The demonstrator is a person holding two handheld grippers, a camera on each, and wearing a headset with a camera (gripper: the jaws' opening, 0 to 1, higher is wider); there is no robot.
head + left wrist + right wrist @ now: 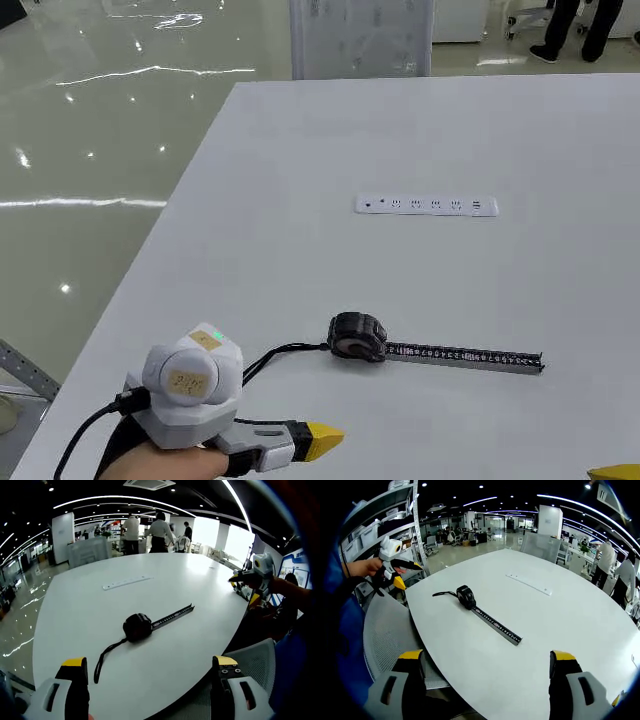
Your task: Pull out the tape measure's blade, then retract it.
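Currently tape measure (357,336) lies on counter (300,150) w/ blade (465,355) part-out, prob. awaiting retraction; left gripper (150,661) & right gripper (486,655) hover clear, fingers (411,656) released, empty.

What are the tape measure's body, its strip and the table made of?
The tape measure's case looks like black plastic or rubber, matte and rounded. The blade seems thin metal: flat, straight, dark with printed marks. The table looks like white laminate, smooth with a slight sheen.

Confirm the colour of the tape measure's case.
The tape measure case is black. It shows best in the head view.
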